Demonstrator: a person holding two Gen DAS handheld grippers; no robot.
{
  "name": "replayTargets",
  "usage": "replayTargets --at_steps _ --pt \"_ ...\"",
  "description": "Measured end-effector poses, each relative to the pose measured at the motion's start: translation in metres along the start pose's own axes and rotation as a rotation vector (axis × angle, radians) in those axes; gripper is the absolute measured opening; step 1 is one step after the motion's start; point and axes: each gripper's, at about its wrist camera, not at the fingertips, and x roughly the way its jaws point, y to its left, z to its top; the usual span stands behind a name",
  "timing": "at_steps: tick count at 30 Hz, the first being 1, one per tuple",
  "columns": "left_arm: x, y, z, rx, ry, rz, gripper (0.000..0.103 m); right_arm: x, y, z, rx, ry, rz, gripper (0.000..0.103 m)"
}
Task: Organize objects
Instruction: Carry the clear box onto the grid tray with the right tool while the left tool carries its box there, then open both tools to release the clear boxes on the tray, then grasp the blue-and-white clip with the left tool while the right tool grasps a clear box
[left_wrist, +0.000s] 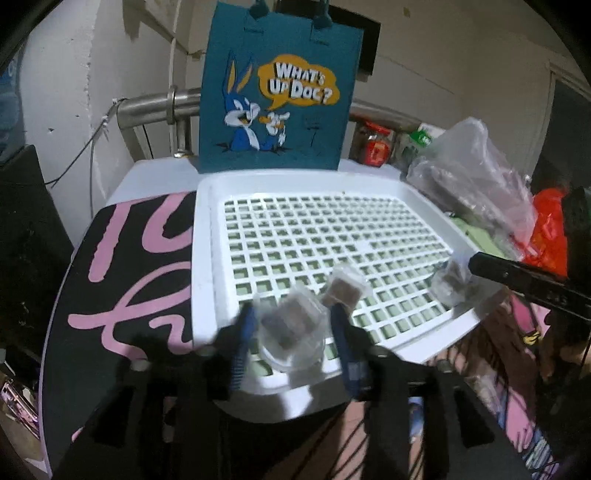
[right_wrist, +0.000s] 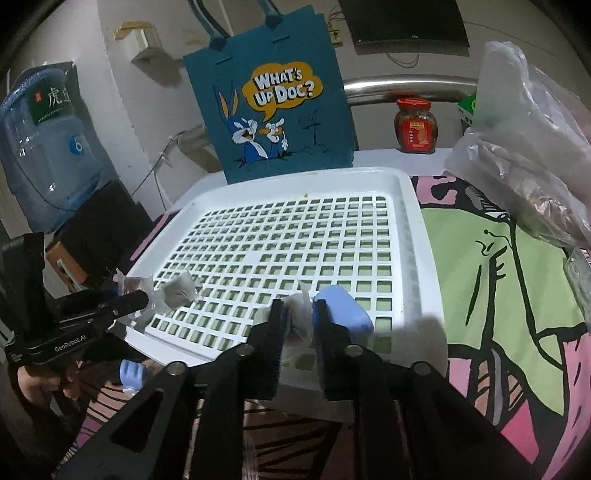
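Note:
A white grid tray (left_wrist: 203, 258) (right_wrist: 417, 240) lies on a patterned cloth. At its near edge my left gripper (left_wrist: 293, 332) stands open, its blue fingers on either side of a clear packet with a brown block (left_wrist: 291, 325), which lies on the tray. A second such packet (left_wrist: 345, 286) lies just beyond it. At the tray's near right my right gripper (right_wrist: 299, 321) is open around a crumpled clear packet (right_wrist: 299, 314). A blue oblong thing (right_wrist: 343, 310) rests beside its right finger. In the right wrist view, two packets (right_wrist: 177, 291) lie by the left gripper.
A teal cartoon tote bag (left_wrist: 280, 92) (right_wrist: 273, 103) stands behind the tray. To the right are a clear plastic bag (right_wrist: 524, 129), a red-lidded jar (right_wrist: 415, 125) and something orange (left_wrist: 550, 229). A water bottle (right_wrist: 48, 147) stands left. A hand (right_wrist: 37, 384) holds the left gripper.

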Motion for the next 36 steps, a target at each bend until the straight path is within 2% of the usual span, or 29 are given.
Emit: replayTargets --at_steps 1,2,4,7,10,14,18,22,26,32,34,35,36 --pt "-0.006 0.0 0.001 -0.001 -0.015 -0.011 0.051 -0.008 0.001 0.001 -0.002 -0.023 0.005 0.041" --pt "-0.015 -0.001 0.002 0.005 -0.041 -0.022 0.052 -0.018 0.004 0.001 -0.008 -0.052 0.006 0.046" --pt "-0.032 -0.001 0.005 0.006 -0.073 -0.022 0.055 -0.04 0.01 0.002 -0.025 -0.117 -0.005 0.062" --pt "-0.063 -0.005 0.01 0.01 -0.148 -0.037 0.061 -0.076 0.019 0.001 -0.047 -0.207 0.0 0.072" --pt "-0.089 -0.014 0.007 0.043 -0.203 -0.058 0.062 -0.104 0.031 -0.005 -0.087 -0.256 0.013 0.079" --pt "-0.091 -0.031 -0.011 0.071 -0.145 -0.09 0.062 -0.115 0.043 -0.023 -0.147 -0.23 0.015 0.08" --pt "-0.074 -0.048 -0.033 0.104 -0.049 -0.117 0.062 -0.099 0.047 -0.044 -0.179 -0.115 -0.011 0.08" --pt "-0.057 -0.058 -0.047 0.132 0.014 -0.134 0.062 -0.079 0.049 -0.066 -0.239 -0.006 -0.055 0.08" --pt "-0.036 -0.06 -0.051 0.139 0.075 -0.107 0.061 -0.057 0.046 -0.079 -0.255 0.093 -0.06 0.08" --pt "-0.012 -0.058 -0.046 0.131 0.121 -0.105 0.049 -0.033 0.051 -0.079 -0.269 0.146 -0.042 0.077" --pt "-0.005 -0.06 -0.046 0.129 0.149 -0.115 0.042 -0.026 0.054 -0.075 -0.27 0.158 -0.043 0.076" --pt "-0.003 -0.06 -0.046 0.128 0.158 -0.118 0.034 -0.022 0.055 -0.074 -0.27 0.166 -0.04 0.074" --pt "-0.002 -0.061 -0.046 0.129 0.165 -0.116 0.031 -0.019 0.057 -0.073 -0.271 0.175 -0.031 0.071"
